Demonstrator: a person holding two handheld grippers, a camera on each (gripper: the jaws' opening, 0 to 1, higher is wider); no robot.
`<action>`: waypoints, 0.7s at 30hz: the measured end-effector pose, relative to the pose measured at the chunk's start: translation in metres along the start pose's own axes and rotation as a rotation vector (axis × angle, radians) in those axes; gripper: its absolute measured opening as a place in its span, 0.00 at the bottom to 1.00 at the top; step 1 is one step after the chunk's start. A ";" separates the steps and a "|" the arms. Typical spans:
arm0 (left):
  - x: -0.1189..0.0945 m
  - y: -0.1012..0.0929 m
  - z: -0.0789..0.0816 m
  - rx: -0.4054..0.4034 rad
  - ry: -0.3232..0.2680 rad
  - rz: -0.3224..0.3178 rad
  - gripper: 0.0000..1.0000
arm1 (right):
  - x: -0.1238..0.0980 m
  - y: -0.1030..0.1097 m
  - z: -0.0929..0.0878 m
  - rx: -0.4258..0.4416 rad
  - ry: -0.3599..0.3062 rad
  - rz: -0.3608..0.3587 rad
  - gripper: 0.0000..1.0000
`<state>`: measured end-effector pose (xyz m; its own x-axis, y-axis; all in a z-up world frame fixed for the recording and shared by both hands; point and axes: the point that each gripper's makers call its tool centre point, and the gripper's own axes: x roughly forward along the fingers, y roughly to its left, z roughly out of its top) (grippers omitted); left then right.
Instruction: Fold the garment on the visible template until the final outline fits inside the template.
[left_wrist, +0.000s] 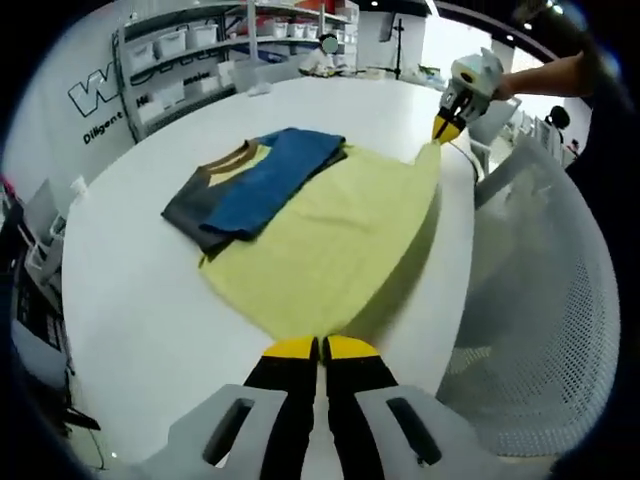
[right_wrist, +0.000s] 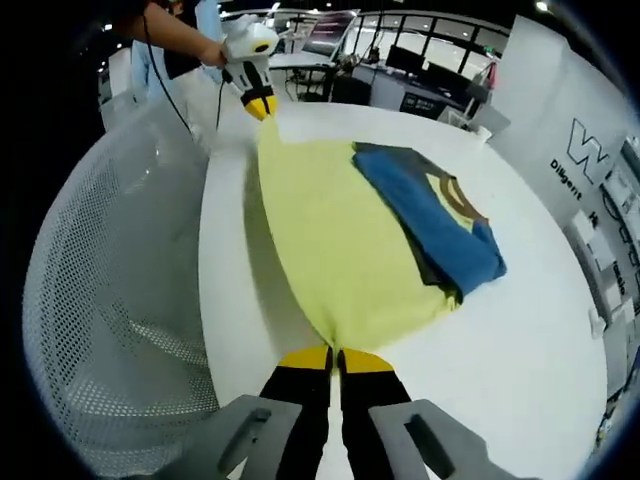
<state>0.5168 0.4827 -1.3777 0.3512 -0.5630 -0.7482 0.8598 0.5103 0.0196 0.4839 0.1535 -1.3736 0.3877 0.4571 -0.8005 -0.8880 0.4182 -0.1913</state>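
Observation:
A garment with a yellow body (left_wrist: 330, 240), blue sleeves (left_wrist: 270, 175) and dark grey shoulder parts lies on the white round table (left_wrist: 150, 300). Its yellow hem is stretched and lifted between both grippers. My left gripper (left_wrist: 320, 347) is shut on one hem corner. In the left gripper view the right gripper (left_wrist: 447, 127) pinches the far hem corner. In the right gripper view my right gripper (right_wrist: 336, 357) is shut on the yellow hem (right_wrist: 340, 250), and the left gripper (right_wrist: 262, 106) holds the far corner. The blue sleeve (right_wrist: 440, 225) lies folded over the body. I see no template outline.
A white mesh chair (left_wrist: 540, 330) (right_wrist: 120, 300) stands close against the table edge beside the held hem. Shelves with white bins (left_wrist: 190, 60) line the far wall. A person's arm (right_wrist: 170, 30) reaches in behind the left gripper. Desks with monitors (right_wrist: 420, 75) stand beyond the table.

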 end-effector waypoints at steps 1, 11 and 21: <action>0.000 0.004 0.005 0.005 -0.008 0.010 0.02 | -0.001 -0.004 0.002 -0.001 -0.002 -0.009 0.00; -0.001 0.047 0.050 0.014 -0.070 0.104 0.02 | -0.008 -0.058 0.027 -0.012 -0.031 -0.111 0.00; 0.002 0.081 0.082 0.014 -0.108 0.148 0.02 | -0.009 -0.100 0.042 -0.050 -0.008 -0.166 0.00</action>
<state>0.6174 0.4693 -1.3228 0.5112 -0.5491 -0.6612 0.8005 0.5842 0.1338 0.5796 0.1404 -1.3239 0.5322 0.3915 -0.7507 -0.8226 0.4490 -0.3489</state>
